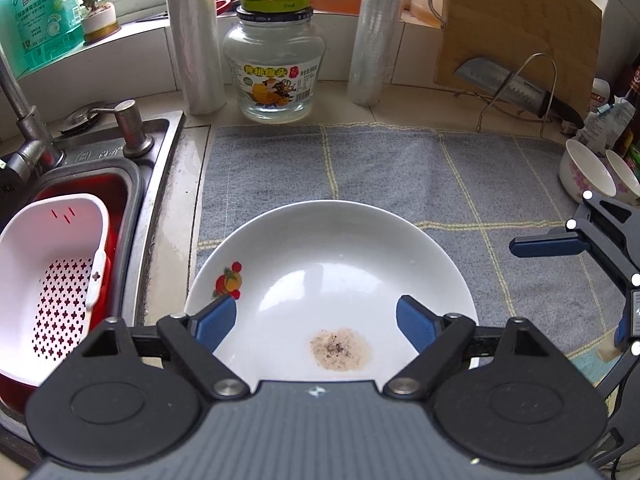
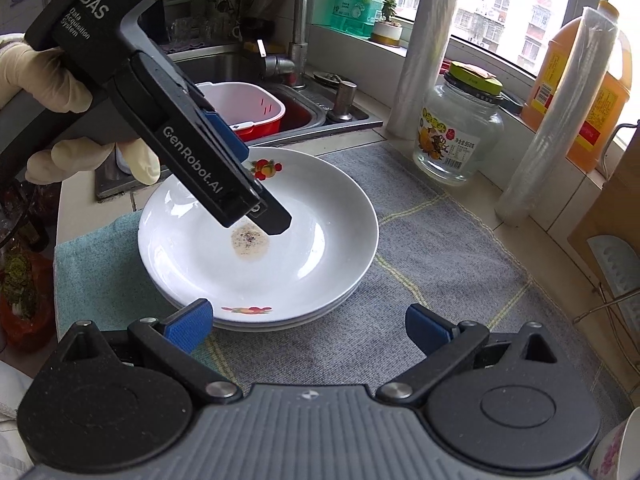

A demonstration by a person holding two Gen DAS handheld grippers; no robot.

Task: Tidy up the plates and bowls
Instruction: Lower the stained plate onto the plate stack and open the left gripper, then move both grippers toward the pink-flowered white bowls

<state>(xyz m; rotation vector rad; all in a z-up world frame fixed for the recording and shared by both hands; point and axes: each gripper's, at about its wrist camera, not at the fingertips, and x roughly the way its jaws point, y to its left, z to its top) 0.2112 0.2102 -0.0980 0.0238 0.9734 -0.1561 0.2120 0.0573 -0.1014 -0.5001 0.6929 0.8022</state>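
Altogether three stacked plates (image 2: 256,276), two bowls (image 1: 586,172) apart.

Daylit window sill (image 1: 132,28), tiled counter (image 1: 192,136)

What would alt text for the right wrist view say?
A stack of white plates sits on a grey towel by the sink; the open left gripper hovers over the soiled top plate, the open right gripper nearby.
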